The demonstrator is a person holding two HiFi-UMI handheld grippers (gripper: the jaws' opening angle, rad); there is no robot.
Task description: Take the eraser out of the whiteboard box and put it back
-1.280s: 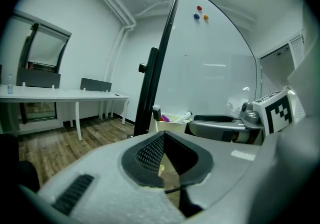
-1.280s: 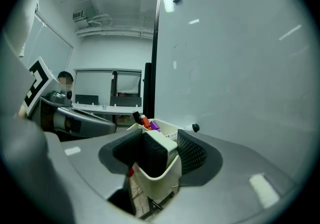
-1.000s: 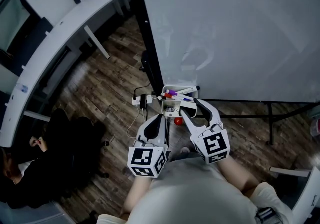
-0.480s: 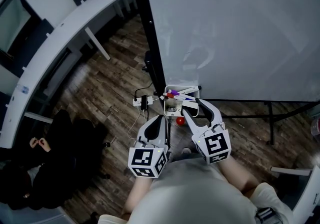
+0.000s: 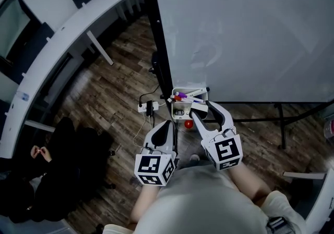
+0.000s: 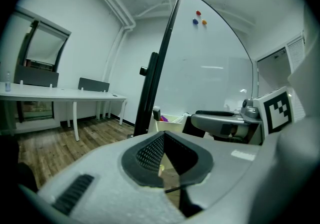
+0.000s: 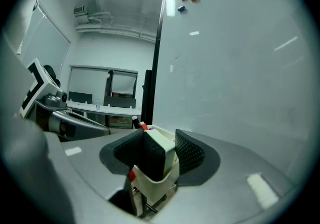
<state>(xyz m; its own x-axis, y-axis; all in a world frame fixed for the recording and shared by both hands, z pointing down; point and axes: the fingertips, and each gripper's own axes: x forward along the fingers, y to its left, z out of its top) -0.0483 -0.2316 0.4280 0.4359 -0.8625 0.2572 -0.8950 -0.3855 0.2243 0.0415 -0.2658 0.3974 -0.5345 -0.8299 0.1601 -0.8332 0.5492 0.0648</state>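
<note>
Wood-plank floor point(image 5: 115, 87) ran under a big whiteboard point(image 5: 250, 29) on the right, with a curved white desk point(image 5: 68, 35) off to the far left. Near the board's lower left corner hung a small cream box point(image 5: 204, 92), with markers point(image 5: 182, 97) poking out at its far left end. The eraser point(image 7: 159, 150) stood on edge inside that box, dark felt to the left and pale back to the right. The right gripper point(image 7: 160, 132) reached in around it, jaws wide, one pad against each side of the eraser. The left gripper point(image 6: 163, 133) was held near and left of the box, apart from it, its jaws pressed together on nothing. A power strip point(image 5: 148, 106) lay on the floor left of the box.
</note>
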